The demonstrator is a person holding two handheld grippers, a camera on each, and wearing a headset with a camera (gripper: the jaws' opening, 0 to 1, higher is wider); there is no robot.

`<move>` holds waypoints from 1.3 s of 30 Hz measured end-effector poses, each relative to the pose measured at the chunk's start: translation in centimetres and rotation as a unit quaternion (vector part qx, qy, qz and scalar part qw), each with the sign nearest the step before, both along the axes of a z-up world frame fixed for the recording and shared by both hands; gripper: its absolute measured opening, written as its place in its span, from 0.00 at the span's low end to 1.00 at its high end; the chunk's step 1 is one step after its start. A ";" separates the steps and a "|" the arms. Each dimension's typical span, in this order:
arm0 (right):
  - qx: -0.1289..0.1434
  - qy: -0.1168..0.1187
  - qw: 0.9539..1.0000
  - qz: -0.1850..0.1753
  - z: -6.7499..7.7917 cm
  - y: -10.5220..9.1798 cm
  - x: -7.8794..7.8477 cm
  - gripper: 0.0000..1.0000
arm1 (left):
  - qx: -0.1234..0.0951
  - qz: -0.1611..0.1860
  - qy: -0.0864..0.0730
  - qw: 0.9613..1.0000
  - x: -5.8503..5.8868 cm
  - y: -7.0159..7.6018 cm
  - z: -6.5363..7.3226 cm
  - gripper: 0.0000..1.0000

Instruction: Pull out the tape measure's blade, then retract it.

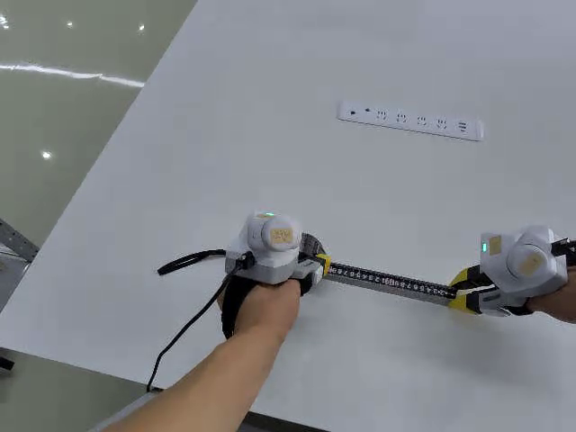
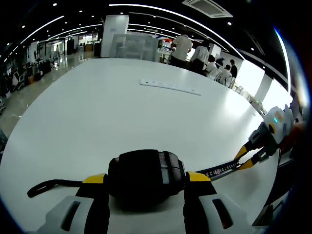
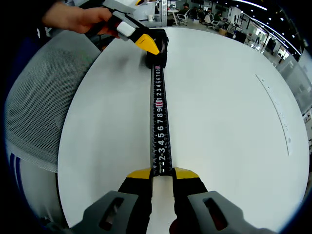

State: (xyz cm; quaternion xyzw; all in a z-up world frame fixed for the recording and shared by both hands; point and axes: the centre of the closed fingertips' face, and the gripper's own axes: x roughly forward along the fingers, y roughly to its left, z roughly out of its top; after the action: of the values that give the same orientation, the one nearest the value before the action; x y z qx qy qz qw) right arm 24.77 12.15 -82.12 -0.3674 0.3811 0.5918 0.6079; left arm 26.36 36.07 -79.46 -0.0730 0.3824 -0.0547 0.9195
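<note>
At the far left of the head view, a black wrist strap (image 1: pixel 184 261) trails loose on the white table (image 1: pixel 360 54), and a black cable (image 1: pixel 184 328) runs off the near edge beside it. Next come the left tongs (image 1: pixel 315 267), held in a hand (image 1: pixel 265 306). From above, their white body covers most of what they hold. The left gripper view looks along them and shows it plainly: the yellow-tipped jaws are clamped on either side of the black tape measure case (image 2: pixel 146 173), which sits on the table, with the strap lying off to its left.

The blade (image 1: pixel 387 282) runs rightward out of the case, drawn out flat and straight just over the table. Its numbers are a blur from the head. In the right gripper view they read clearly, 1 to 9 and onward up towards the case (image 3: pixel 157 51).

At the right, the right tongs (image 1: pixel 461 297) hold the blade's free end, jaws closed together on it with the tip between the yellow pads. That view also takes in a grey mesh chair back (image 3: pixel 44 97) beyond the table edge.

Farther back on the table lies a white power strip (image 1: pixel 409 120), well apart from both tongs. The left gripper view adds people (image 2: pixel 183 46) standing beyond the table's far end.
</note>
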 end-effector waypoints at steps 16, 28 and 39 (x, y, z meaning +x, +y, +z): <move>0.009 0.002 1.000 0.003 0.1 1.5 -0.3 0.12 | -0.001 0.000 0.002 1.000 0.0 0.0 0.0 0.57; 0.015 0.003 1.000 0.005 -0.1 2.5 -0.2 0.12 | -0.001 0.000 0.001 1.000 0.0 0.0 -0.1 0.58; 0.021 0.007 1.000 0.009 -0.6 3.7 0.2 0.12 | -0.003 0.000 0.002 1.000 0.0 0.0 -0.1 0.58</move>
State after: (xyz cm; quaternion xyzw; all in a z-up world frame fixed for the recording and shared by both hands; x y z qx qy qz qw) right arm 24.94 15.83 -82.67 -0.3538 0.3701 0.6073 0.6075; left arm 26.35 36.10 -79.54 -0.0755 0.3841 -0.0560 0.9185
